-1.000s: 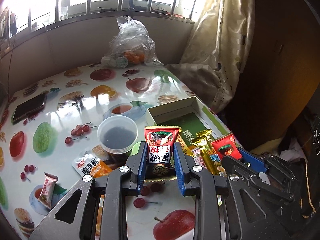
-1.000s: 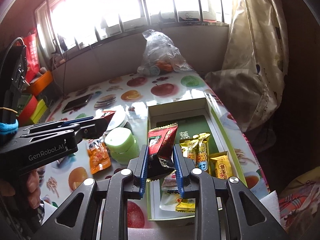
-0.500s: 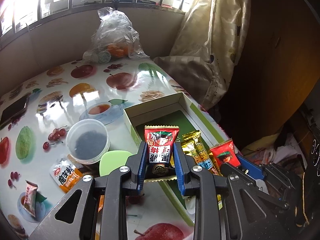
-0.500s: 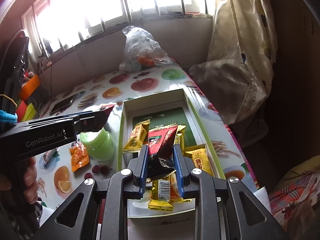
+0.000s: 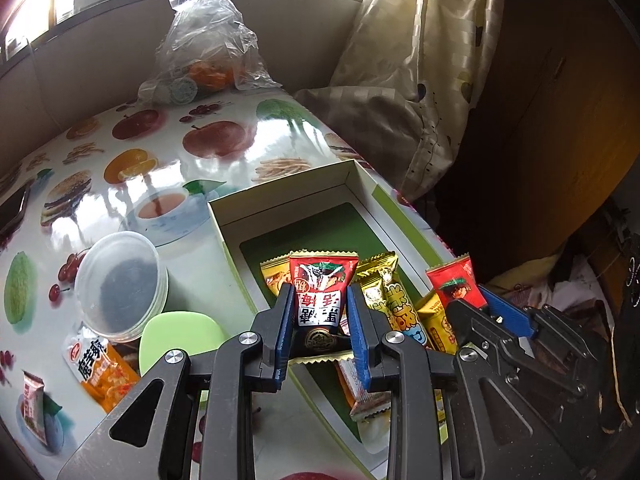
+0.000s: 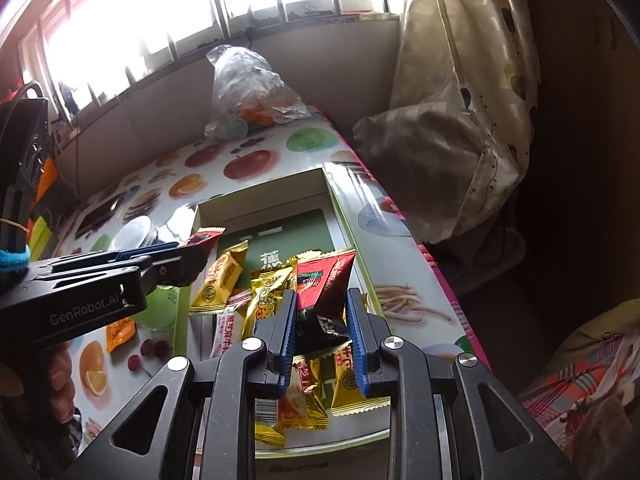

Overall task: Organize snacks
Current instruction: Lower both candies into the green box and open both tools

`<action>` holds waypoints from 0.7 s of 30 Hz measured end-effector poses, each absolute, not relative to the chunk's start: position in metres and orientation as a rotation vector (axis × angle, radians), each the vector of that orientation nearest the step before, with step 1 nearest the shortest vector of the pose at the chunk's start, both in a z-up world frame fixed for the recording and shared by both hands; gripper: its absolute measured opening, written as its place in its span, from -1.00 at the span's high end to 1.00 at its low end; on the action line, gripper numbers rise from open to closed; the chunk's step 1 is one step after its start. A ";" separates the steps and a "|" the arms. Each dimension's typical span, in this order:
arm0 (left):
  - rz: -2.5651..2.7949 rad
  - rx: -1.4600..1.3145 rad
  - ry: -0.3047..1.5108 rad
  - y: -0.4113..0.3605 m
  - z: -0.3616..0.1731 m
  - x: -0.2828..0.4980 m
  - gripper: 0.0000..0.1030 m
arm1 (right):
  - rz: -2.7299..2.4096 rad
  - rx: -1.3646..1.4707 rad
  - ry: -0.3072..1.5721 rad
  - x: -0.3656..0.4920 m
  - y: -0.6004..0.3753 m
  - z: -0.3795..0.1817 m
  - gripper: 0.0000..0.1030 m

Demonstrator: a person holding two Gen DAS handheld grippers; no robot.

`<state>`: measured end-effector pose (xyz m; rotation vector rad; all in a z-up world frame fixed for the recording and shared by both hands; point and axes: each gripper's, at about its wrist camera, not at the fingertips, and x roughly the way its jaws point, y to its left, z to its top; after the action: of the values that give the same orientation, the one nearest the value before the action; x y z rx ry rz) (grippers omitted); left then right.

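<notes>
Here the step looks like dropping two packets into the box [image 5: 360, 176], so each should be lowered over a bare patch of its green floor before release, not onto the pile. The left claw [image 5: 320, 320] is nearly closed, pinching a red snack packet [image 5: 322, 284] over the box's near half. The right claw [image 6: 320, 320] is clamped tight on another red packet [image 6: 324, 280], above the yellow packets [image 6: 220, 276]. Beyond the box, a plastic bag [image 5: 208, 40] sits at the counter's [image 5: 224, 160] far end.

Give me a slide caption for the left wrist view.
Left gripper holds a red snack packet above the open box of snacks.
</notes>
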<state>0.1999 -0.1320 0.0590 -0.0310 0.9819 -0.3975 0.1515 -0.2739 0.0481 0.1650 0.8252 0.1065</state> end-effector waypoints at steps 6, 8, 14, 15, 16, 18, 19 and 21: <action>-0.390 -0.026 1.001 -0.137 0.049 0.204 0.48 | 0.112 0.154 0.845 0.163 -0.275 0.040 0.56; -0.390 -0.025 1.004 -0.138 0.047 0.205 0.48 | 0.113 0.140 0.848 0.166 -0.273 0.038 0.56; -0.385 -0.022 1.014 -0.140 0.042 0.206 0.48 | 0.119 0.133 0.860 0.173 -0.272 0.032 0.55; -0.386 -0.021 1.013 -0.140 0.042 0.205 0.48 | 0.121 0.131 0.863 0.174 -0.272 0.031 0.55; -0.388 -0.020 1.012 -0.140 0.042 0.205 0.48 | 0.123 0.129 0.866 0.176 -0.271 0.030 0.55; -0.383 -0.018 1.014 -0.140 0.042 0.205 0.48 | 0.123 0.115 0.866 0.177 -0.270 0.029 0.55; -0.381 -0.018 1.013 -0.140 0.042 0.205 0.47 | 0.121 0.111 0.868 0.178 -0.269 0.029 0.55; -0.377 -0.015 1.016 -0.140 0.042 0.205 0.47 | 0.126 0.112 0.872 0.178 -0.269 0.028 0.55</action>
<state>0.2053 -0.1404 0.0423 -0.0146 1.0158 -0.3770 0.1784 -0.2692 0.0275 0.1123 0.8717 0.1259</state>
